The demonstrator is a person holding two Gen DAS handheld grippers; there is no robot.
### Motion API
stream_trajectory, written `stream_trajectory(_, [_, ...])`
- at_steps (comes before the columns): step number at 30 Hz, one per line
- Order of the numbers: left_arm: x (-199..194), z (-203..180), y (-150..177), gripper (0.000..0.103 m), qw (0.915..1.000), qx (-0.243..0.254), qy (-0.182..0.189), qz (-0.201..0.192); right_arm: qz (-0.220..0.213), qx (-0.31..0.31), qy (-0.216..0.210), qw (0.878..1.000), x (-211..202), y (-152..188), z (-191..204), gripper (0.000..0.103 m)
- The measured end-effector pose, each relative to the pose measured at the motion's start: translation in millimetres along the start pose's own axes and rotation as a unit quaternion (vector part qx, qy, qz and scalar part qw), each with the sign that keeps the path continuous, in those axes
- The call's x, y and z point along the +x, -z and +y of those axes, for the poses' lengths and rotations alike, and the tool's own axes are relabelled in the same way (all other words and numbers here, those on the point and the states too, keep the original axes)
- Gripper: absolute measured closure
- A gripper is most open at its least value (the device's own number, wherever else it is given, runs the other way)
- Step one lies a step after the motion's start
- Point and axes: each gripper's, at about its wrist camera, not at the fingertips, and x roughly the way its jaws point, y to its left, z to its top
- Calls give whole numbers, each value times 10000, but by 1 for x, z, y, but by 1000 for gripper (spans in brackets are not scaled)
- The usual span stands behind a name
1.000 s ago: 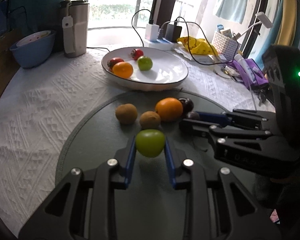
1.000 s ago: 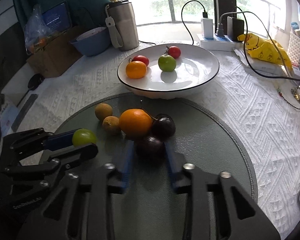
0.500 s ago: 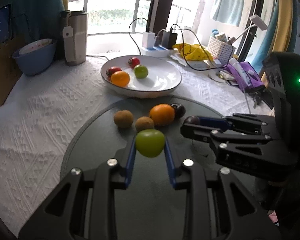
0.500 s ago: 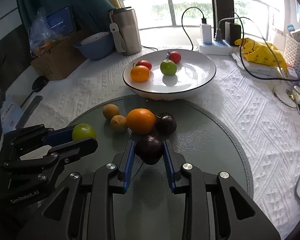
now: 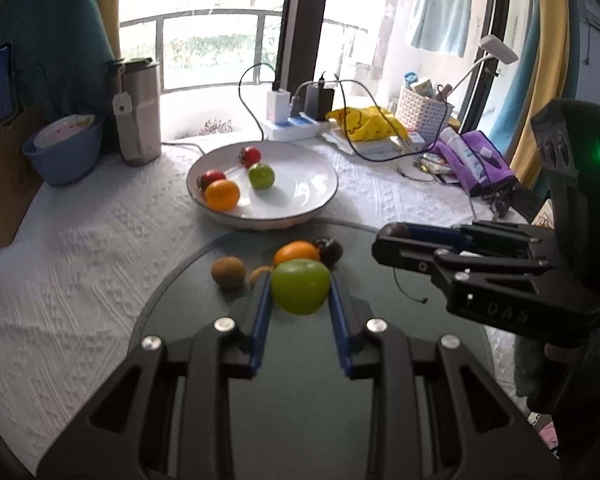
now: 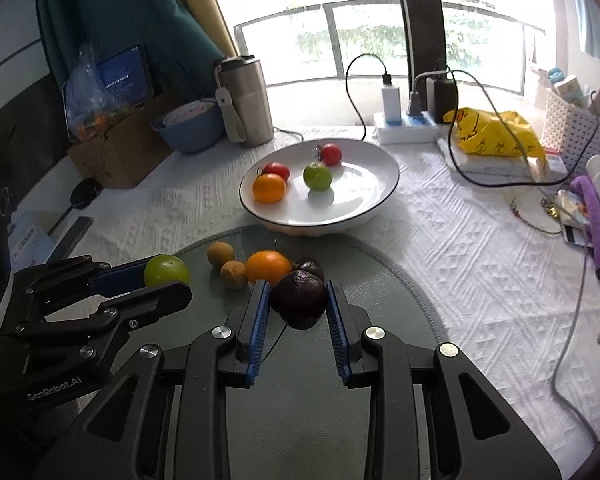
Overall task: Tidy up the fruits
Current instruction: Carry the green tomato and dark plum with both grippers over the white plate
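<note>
My left gripper [image 5: 299, 288] is shut on a green fruit [image 5: 299, 286], held above the dark round mat [image 5: 308, 380]. My right gripper [image 6: 298, 300] is shut on a dark purple plum [image 6: 299, 299], also lifted off the mat [image 6: 384, 304]. Each gripper shows in the other's view, the right gripper [image 5: 392, 240] at the right and the left gripper [image 6: 168, 280] at the left. On the mat lie an orange [image 6: 268, 267], another dark plum [image 6: 310, 268] and two brown kiwis [image 6: 221, 254]. The white bowl [image 6: 376, 196] beyond holds an orange, two red tomatoes and a green fruit.
A steel tumbler [image 6: 246, 102] and a blue bowl [image 6: 192, 128] stand at the back left. A power strip with cables [image 6: 408, 124], a yellow bag [image 6: 496, 132], a white basket [image 6: 572, 128] and purple items [image 6: 596, 216] crowd the right side. White textured cloth [image 6: 480, 264] covers the table.
Both grippers have risen with their fruits; the green fruit and the dark plum now hang higher above the mat, and the bowl and mat fruits look farther away.
</note>
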Motion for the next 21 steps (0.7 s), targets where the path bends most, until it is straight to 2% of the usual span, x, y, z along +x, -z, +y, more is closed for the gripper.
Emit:
stream_trajectory(9, [-7,-7,-20,74,9998,149,-10,-146,-283,23,61,9996,-18,-17,-12,72])
stream_trajectory(21, [9,-5,-44,74,9996,215,56,-170,-465,45,118,9988,-19,-44,-35,72])
